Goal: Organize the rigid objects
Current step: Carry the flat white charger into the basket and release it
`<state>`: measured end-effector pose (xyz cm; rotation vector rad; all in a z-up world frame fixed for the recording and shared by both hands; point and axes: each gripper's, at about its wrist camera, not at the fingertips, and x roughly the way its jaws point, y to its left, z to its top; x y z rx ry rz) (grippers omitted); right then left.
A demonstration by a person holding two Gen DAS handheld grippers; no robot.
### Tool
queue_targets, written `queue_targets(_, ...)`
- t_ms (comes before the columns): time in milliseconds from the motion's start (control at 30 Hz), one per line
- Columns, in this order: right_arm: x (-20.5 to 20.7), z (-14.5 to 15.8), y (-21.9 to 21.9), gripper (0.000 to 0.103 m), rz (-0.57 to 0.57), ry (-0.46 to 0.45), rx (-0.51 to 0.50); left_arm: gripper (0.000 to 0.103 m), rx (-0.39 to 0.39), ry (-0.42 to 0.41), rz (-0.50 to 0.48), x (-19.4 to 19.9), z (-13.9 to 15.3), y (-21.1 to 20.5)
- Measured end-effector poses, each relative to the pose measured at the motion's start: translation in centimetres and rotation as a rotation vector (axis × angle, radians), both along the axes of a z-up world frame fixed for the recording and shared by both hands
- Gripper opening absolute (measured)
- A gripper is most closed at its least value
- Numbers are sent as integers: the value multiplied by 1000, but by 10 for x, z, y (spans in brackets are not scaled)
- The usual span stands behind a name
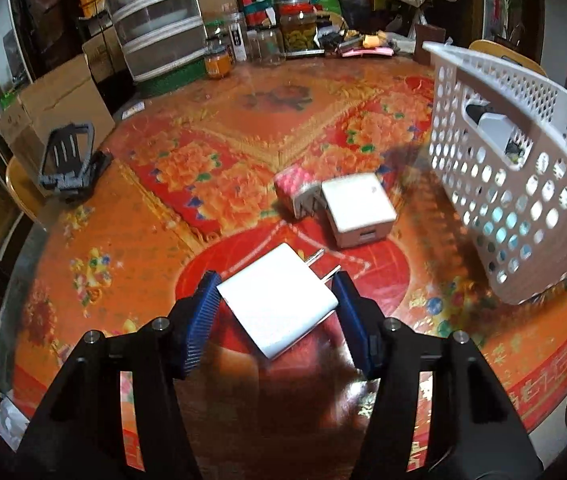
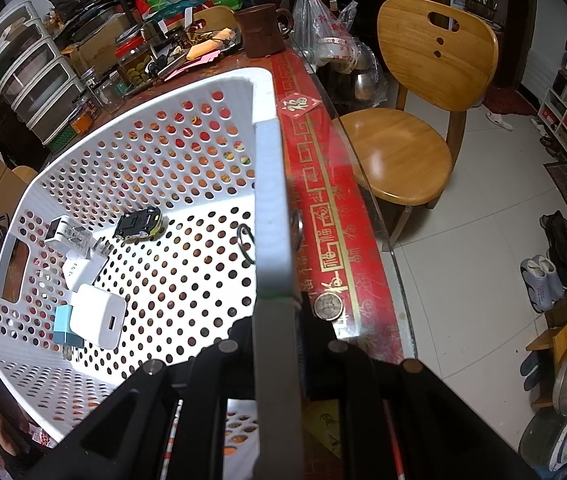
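Left gripper (image 1: 277, 300) fingers clamped on white charger (image 1: 279, 306), prongs pointing away toward the square adapter (image 1: 357, 210) beyond it, basket (image 1: 523, 200) farther off to its right, tilted with its rim pinched by the clenched right gripper (image 2: 279, 320) fingers.

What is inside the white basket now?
Inside the white basket: white chargers, a teal adapter, a toy car, a ring. Its near corner is hidden.

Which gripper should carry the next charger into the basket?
Left. The left gripper already holds a white charger between its pads, while the right gripper is shut on the basket rim, probably steadying it.
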<state>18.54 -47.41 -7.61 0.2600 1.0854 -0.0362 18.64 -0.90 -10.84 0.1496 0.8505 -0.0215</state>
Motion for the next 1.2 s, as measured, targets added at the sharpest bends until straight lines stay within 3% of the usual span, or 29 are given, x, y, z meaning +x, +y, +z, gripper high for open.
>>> queue_targets(167, 0, 0, 1, 11, 1, 2, -4, 55, -11, -81, -29, 3, 51, -6)
queue_targets(300, 0, 0, 1, 11, 3, 0, 0, 55, -45, -127, -118, 12, 98, -21)
queue_targets(500, 0, 0, 1, 11, 3, -2, 2, 55, -70, -102, -265, 32, 133, -67)
queue_targets(700, 0, 1, 2, 11, 3, -1, -1, 55, 2, -75, -375, 35, 131, -133)
queue_targets(900, 1, 2, 1, 11, 5, -1, -1, 55, 140, 0, -444, 48, 101, -191)
queue_targets(1200, 1, 2, 2, 11, 8, -3, -2, 55, 221, 78, -500, 60, 66, -232)
